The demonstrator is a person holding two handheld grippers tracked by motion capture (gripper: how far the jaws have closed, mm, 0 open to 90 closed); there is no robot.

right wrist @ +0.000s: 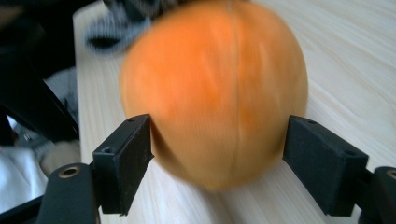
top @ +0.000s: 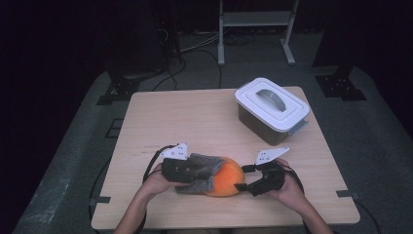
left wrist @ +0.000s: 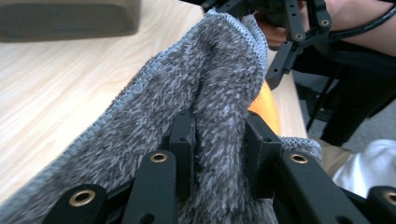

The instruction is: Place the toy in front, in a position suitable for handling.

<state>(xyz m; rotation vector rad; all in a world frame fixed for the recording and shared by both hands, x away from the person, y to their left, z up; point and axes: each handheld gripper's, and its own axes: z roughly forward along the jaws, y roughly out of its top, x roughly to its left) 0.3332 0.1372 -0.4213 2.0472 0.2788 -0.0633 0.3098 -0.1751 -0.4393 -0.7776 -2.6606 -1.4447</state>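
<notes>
Left tongs (left wrist: 219, 140) are clenching the grey cloth (left wrist: 196, 93); right tongs (right wrist: 219, 163) are straddling the orange ball (right wrist: 215, 88), pads possibly touching, grip unclear; tugging the cloth is risking rolling it off the desk (top: 195, 117)

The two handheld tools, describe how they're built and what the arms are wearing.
Both are matte black frames. The left tool and right tool each carry a pale grey three-cornered plate dotted with small holes. Their linkage arms show brass-coloured rivets, ending in blocky black pads. Black cables trail behind. The forearms are bare, no sleeves.
</notes>
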